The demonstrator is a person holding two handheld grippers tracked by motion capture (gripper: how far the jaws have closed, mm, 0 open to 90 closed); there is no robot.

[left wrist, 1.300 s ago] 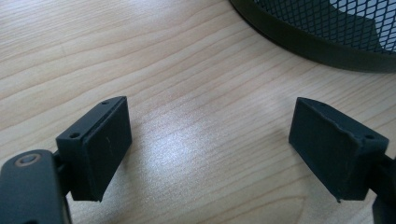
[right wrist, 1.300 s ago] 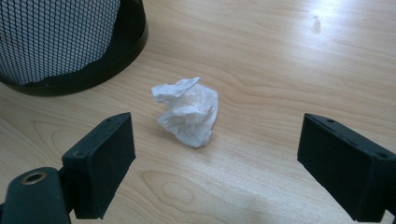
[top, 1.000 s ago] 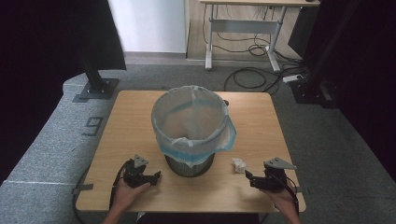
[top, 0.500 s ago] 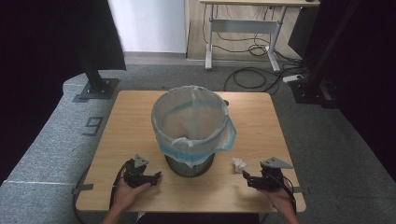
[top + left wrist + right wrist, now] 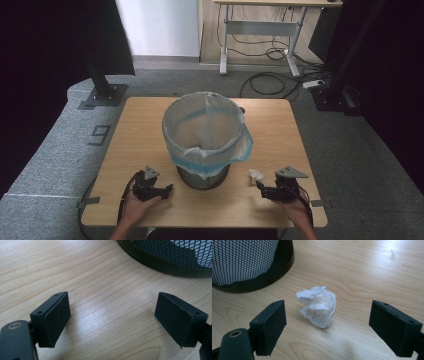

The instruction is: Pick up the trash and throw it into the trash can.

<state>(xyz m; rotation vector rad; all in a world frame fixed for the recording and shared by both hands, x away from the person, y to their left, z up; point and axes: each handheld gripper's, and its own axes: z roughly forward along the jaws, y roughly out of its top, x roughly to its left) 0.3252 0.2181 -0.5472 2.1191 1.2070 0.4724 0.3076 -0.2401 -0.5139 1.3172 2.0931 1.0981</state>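
Tissue (image 5: 317, 306), a crumpled white wad, lies on the table (image 5: 140, 130) just ahead of the right gripper (image 5: 327, 327), in line with the gap between its jaws but not touched by them. Those jaws stand wide apart and hold nothing. A mesh bin (image 5: 204, 172) with a blue liner (image 5: 235, 150) stands ahead and to its left. The left gripper (image 5: 112, 317) rests near the bin's base, jaws likewise spread wide over bare wood, holding nothing.
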